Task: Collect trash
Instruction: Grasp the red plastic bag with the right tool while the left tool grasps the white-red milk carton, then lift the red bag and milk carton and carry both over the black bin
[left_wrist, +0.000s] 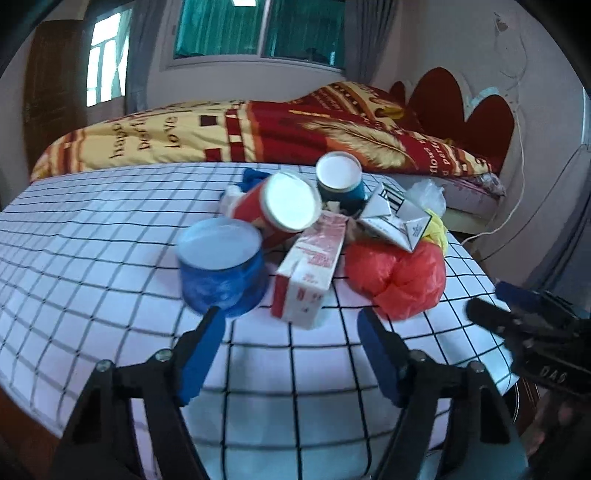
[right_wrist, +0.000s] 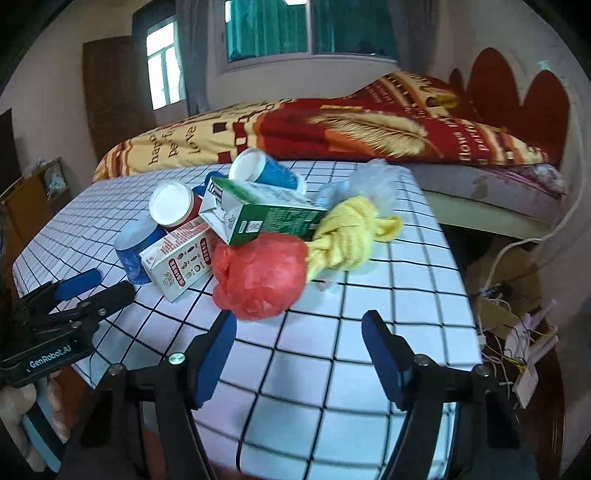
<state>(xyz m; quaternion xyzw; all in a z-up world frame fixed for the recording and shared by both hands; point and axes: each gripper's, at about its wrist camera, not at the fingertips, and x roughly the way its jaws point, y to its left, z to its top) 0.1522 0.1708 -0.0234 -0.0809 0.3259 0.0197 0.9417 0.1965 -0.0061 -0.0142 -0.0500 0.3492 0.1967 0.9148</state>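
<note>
On the counter (left_wrist: 110, 236), cups, cartons and a red bag (left_wrist: 397, 282) are heaped; a yellow rag (right_wrist: 347, 234) is touching the bag. Both tongs, left (left_wrist: 291, 325) and right (right_wrist: 299, 328), are held spread, empty.

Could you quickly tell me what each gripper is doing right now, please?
Left gripper: open, holding nothing.
Right gripper: open, holding nothing.

Left gripper (left_wrist: 291, 332): black angular arms, blue pads (left_wrist: 201, 354) on the fingers, silver screws at the joints. Right gripper (right_wrist: 299, 339): same build. "GenRobot.AI" in white on left body.
</note>
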